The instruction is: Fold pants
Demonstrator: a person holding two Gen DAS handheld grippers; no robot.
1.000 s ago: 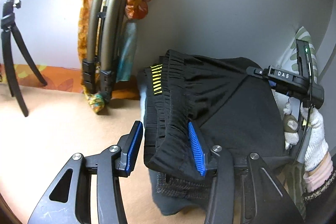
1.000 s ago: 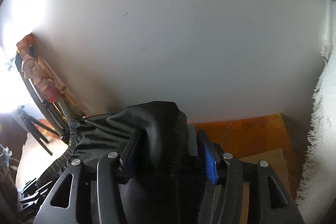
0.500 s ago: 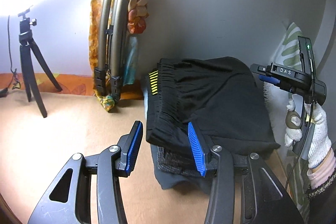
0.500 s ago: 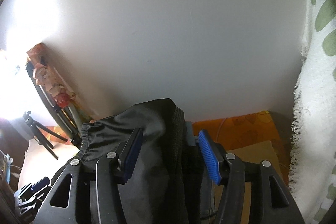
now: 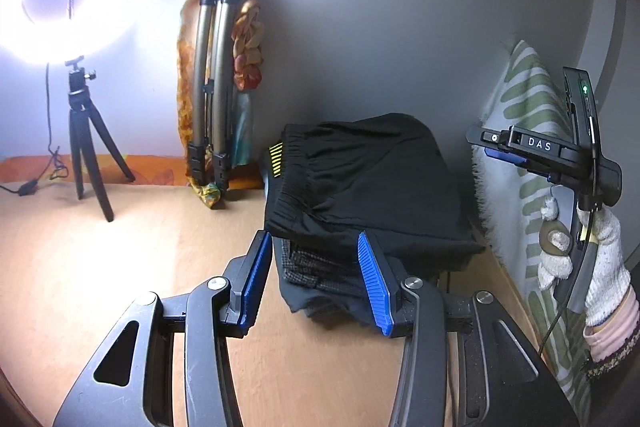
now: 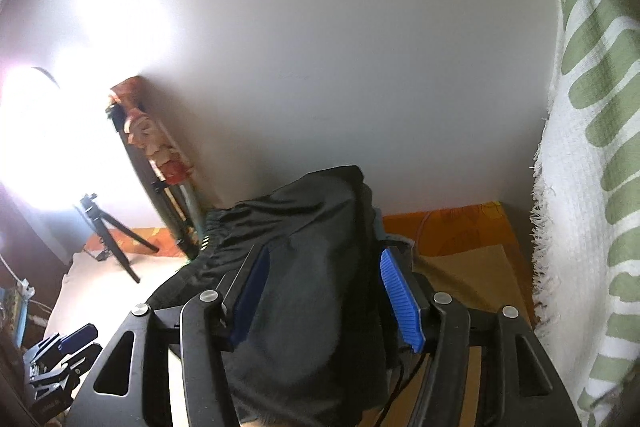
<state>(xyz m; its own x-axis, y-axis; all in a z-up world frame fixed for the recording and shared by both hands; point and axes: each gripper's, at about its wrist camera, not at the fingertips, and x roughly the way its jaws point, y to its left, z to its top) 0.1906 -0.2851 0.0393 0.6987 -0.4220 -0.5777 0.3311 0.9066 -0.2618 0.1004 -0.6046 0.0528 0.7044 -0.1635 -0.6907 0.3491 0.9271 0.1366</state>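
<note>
Black pants (image 5: 368,179) stacked, lower garments (image 5: 320,267) partly hidden

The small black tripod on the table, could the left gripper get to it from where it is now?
Probably yes. The small black tripod stands alone on open table, left of the left gripper, whose fingers are open and hold nothing. The folded black pants lie ahead, not between them.

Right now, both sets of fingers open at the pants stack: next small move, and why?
Probably back the left gripper straight off. Its blue fingers stand open astride the near edge of the stack. The black pants already lie folded on the grey garments, and the right gripper is open too, holding nothing. Lift a little first, so the fingers do not drag the top fold.
</note>
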